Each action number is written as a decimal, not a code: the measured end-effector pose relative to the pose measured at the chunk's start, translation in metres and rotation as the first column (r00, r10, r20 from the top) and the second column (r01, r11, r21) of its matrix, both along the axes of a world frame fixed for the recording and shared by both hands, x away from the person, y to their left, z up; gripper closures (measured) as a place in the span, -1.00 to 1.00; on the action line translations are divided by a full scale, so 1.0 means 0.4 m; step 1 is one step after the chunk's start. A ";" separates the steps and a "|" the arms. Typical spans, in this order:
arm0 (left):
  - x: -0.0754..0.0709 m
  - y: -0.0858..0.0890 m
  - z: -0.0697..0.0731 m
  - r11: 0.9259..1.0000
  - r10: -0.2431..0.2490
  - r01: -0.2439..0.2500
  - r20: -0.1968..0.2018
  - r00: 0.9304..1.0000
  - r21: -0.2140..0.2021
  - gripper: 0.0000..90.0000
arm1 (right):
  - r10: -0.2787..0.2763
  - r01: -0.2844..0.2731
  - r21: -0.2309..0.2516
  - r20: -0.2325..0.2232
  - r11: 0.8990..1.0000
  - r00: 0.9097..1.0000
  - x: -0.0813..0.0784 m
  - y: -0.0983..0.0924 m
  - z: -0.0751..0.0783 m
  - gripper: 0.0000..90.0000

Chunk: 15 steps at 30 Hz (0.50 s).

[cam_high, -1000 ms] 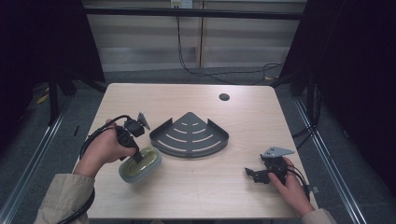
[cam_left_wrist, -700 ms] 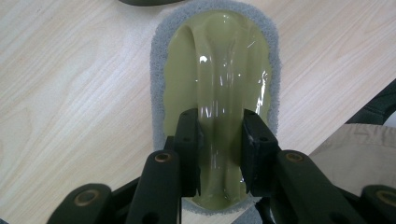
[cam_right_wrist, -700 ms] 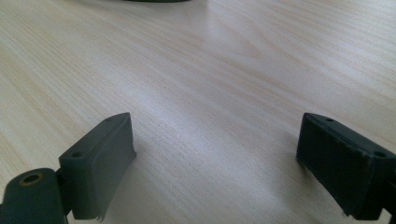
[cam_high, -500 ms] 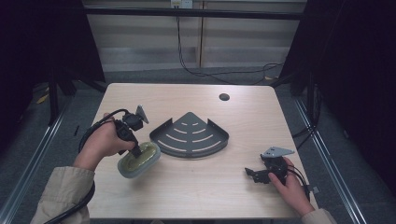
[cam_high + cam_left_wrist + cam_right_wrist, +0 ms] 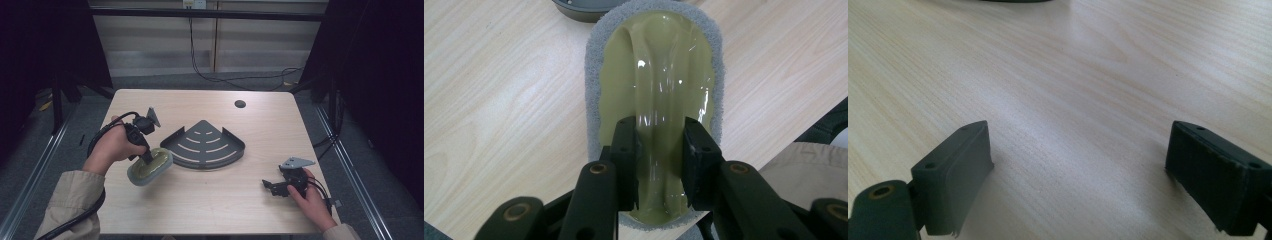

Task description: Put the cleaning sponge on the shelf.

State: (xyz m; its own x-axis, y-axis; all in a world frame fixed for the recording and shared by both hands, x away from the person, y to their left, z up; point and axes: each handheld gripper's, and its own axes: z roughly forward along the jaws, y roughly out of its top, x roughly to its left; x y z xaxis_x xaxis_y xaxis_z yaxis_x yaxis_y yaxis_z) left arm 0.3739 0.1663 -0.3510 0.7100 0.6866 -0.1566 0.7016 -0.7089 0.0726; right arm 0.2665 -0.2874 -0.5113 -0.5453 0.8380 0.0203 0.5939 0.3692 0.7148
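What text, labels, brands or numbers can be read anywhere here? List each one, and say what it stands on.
No readable text in any view.
Scrubber: olive handle and grey pad, no marking.
Corner rack: bare dark metal, slots only.
Left gripper, shut on the scrubber's handle: plain black jaws.
Right gripper, open over the table: no label.
White item on the back wall: too small to read.

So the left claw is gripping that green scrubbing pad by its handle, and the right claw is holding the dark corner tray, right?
Not quite. The right claw holds nothing: in the right gripper view its jaws stand open over the bare table, apart from the corner tray. The left claw does grip the scrubbing pad by its handle.
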 end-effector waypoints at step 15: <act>0.035 -0.019 0.004 1.000 -0.005 0.005 0.024 1.000 0.018 0.58 | -0.001 0.001 0.000 -0.001 1.000 1.000 0.000 0.000 0.000 -0.77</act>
